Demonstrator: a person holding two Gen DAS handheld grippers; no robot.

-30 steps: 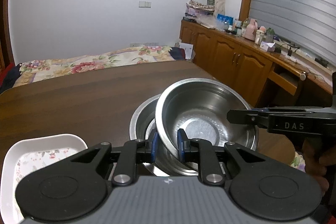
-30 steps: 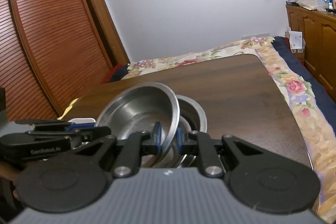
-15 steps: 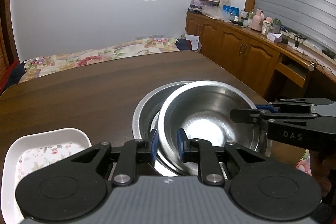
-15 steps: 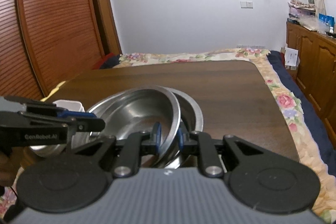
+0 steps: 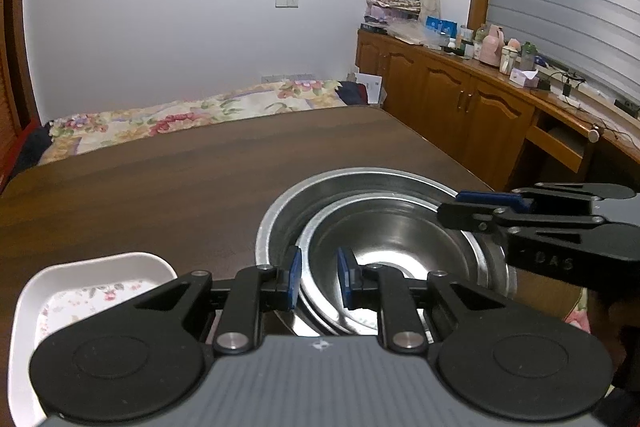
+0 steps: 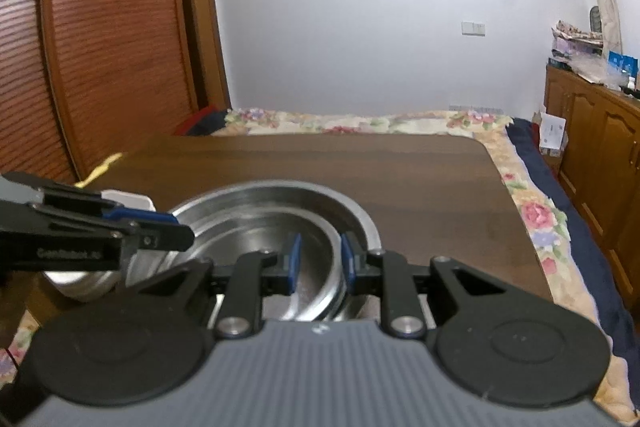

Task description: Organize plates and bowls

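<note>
A small steel bowl (image 5: 396, 239) sits nested inside a larger steel bowl (image 5: 360, 183) on the dark wooden table (image 5: 180, 179). My left gripper (image 5: 318, 277) is open, its blue pads either side of the small bowl's near-left rim. My right gripper (image 6: 319, 261) is open too, its pads straddling the small bowl's (image 6: 272, 239) rim inside the large bowl (image 6: 352, 211). The right gripper also shows at the right of the left wrist view (image 5: 480, 207). A white floral plate (image 5: 88, 291) lies left of the bowls.
The table's right edge (image 6: 516, 211) borders a floral bedspread (image 6: 540, 219). Wooden cabinets (image 5: 472, 107) with clutter on top stand to the right. A slatted wardrobe (image 6: 100, 39) stands to the left. The far half of the table shows bare wood.
The small bowl has gone from tilted and lifted to level inside the large bowl. Both grippers have opened and let go of its rim.
</note>
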